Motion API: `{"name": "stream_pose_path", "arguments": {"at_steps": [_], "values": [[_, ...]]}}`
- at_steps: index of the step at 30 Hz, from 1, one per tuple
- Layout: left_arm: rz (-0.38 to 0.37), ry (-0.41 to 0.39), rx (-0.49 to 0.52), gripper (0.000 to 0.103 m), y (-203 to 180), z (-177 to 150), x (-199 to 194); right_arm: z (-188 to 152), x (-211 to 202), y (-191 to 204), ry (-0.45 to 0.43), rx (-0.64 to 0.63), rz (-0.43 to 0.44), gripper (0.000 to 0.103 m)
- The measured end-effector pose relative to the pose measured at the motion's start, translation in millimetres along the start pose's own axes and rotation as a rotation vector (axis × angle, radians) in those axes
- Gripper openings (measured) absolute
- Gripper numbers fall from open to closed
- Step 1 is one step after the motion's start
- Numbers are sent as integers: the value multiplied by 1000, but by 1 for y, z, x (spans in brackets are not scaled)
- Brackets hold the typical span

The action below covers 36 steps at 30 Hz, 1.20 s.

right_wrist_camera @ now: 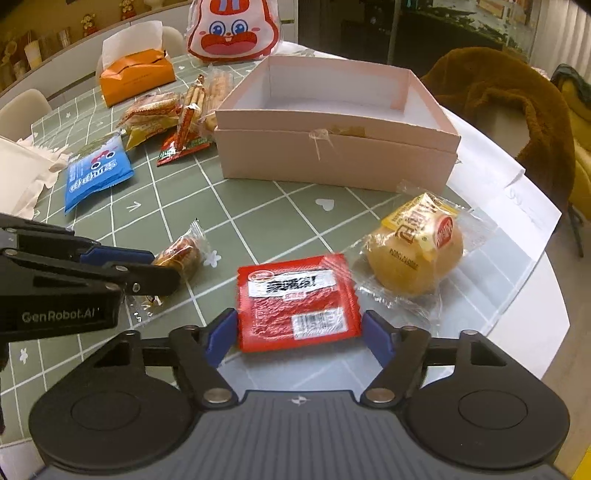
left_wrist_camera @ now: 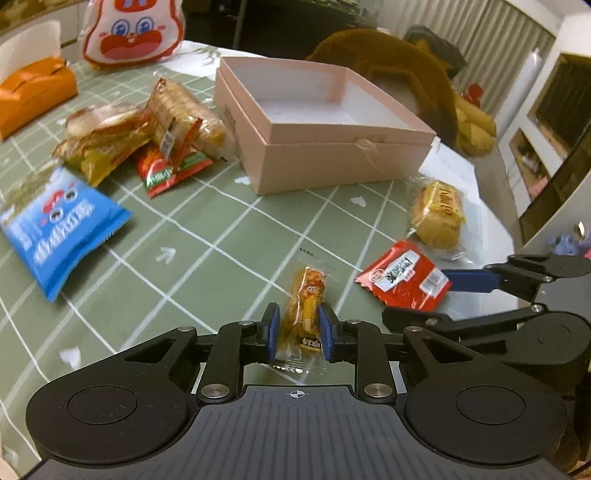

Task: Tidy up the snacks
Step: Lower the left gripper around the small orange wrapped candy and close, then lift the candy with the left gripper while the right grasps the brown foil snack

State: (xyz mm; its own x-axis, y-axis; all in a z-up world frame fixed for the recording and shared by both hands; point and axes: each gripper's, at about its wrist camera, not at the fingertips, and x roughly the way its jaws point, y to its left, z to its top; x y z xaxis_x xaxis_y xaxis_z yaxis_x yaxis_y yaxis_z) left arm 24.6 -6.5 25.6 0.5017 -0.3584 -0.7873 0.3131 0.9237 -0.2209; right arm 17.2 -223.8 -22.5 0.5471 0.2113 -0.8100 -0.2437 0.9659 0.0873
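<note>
An open pink box stands empty on the green checked tablecloth. My left gripper is shut on a small clear-wrapped orange snack, which also shows in the right wrist view. My right gripper has its jaws on both sides of a red flat packet; the pads look to touch its edges. A wrapped yellow bun lies right of the packet.
A blue snack bag and a pile of biscuit and red-green packets lie left of the box. An orange tissue box, a rabbit bag and a brown coat on a chair are behind.
</note>
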Motion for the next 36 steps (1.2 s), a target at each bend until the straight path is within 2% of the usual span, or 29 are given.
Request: {"name": "stream_pose_path", "arguments": {"at_steps": [4,8,9,10,11,12,14,17,20,23,26,28,30,33,36], "values": [[-11,-19,-6,23,-6,-8,-10,3,-11,-6,13,10,28,56],[-32,-81,-75,23,0,0,-29,15,-33,-9,-20,-19,76,51],[-36,-101,-87,23,2,6,-33,19,-40,-9,-37,-30,80,43],[-39,-133,-102,23,4,14,-40,25,-46,-10,-54,-44,79,19],[-45,-162,-116,23,7,22,-46,34,-50,-12,-54,-53,99,14],[-57,-195,-135,23,11,31,-52,44,-55,-16,-64,-50,112,13],[-74,-241,-171,23,20,48,-60,61,-62,-23,-101,-58,108,13],[-70,-265,-211,23,30,66,-60,81,-67,-32,-127,-82,99,13],[-60,-241,-224,23,34,69,-51,83,-62,-42,-101,-90,106,13],[-32,-177,-260,23,40,57,-37,74,-46,-44,-42,-62,147,14],[13,-114,-297,23,50,40,-27,63,-26,-30,11,-53,178,31],[43,-98,-317,23,56,28,-28,57,-13,-13,40,-69,196,46],[65,-92,-343,23,63,21,-31,54,-1,7,65,-85,222,55],[92,-90,-386,23,74,11,-39,55,13,38,69,-109,243,56],[107,-84,-405,23,81,2,-46,58,29,64,91,-142,219,56]]}}
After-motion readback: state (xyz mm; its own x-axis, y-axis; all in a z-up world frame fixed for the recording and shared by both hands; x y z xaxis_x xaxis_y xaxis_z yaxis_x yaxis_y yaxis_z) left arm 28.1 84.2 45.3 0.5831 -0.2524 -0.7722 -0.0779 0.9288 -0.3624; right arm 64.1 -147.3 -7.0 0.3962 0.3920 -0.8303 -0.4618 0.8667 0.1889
